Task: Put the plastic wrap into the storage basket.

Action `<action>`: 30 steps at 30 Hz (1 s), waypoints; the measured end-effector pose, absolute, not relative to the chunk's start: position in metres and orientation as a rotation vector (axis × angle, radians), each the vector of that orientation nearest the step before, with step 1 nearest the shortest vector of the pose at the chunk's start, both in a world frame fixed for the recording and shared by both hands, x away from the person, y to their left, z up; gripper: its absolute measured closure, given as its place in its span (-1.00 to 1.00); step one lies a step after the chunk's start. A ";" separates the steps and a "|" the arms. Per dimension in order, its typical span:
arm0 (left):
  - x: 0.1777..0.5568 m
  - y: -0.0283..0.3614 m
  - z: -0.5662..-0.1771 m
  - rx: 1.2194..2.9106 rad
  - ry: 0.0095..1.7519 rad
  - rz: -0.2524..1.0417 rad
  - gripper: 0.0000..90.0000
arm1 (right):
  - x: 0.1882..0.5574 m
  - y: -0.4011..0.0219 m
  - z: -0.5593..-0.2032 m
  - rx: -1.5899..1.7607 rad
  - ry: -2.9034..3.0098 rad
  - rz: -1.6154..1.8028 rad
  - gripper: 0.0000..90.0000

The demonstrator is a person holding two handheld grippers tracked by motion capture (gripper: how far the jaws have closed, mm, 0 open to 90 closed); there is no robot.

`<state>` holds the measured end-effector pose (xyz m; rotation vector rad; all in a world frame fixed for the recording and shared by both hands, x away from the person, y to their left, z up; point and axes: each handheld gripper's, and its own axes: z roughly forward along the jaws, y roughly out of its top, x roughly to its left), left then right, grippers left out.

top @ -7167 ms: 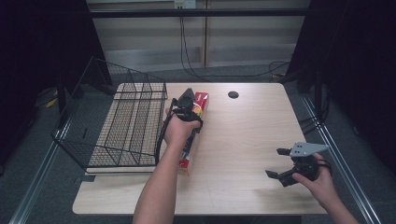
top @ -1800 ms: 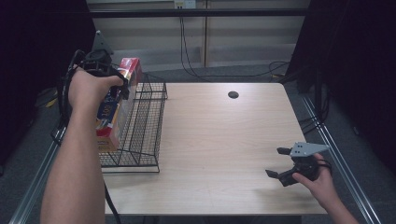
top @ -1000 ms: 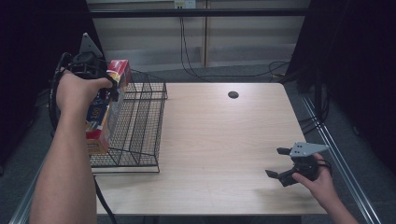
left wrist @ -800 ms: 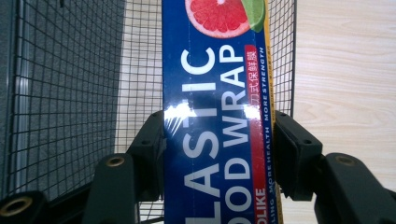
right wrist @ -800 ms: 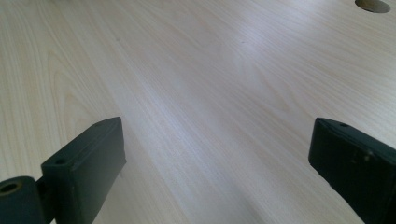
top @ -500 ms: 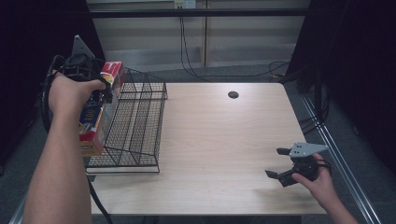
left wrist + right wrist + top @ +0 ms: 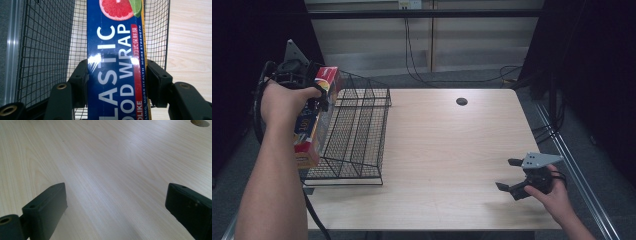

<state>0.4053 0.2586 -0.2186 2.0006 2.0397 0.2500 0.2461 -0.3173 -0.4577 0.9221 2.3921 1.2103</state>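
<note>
Lifted off the tabletop, where it lay beside the basket some seconds back, the plastic wrap box (image 7: 312, 120) now hangs in the air at the left edge of the scene, over the left side of the wire basket (image 7: 357, 145) and the table's left rim. Its red end points up and far, its lower end down and near, so it sits steeply tilted. The left gripper (image 7: 319, 97) is clamped on the box: in the left gripper view the two black jaws press flat against both long sides of the blue carton (image 7: 117, 62), with the basket's mesh (image 7: 45, 50) behind and below it. The basket stands on the left part of the wooden table (image 7: 452, 150), well apart from the right gripper (image 7: 510, 175), which rests low over the near right corner in the person's hand. Its jaws stand wide apart with nothing but bare tabletop (image 7: 112, 170) between them.
</note>
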 end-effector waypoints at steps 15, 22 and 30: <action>0.408 0.265 -0.241 1.984 2.080 0.239 -0.01 | 0.246 -0.317 -0.458 0.918 2.390 1.210 -0.92; 0.409 0.270 -0.251 1.996 2.089 0.235 -0.01 | 0.246 -0.317 -0.458 0.920 2.392 1.208 -0.92; 0.411 0.272 -0.261 2.000 2.105 0.223 -0.01 | 0.247 -0.317 -0.458 0.919 2.397 1.209 -0.92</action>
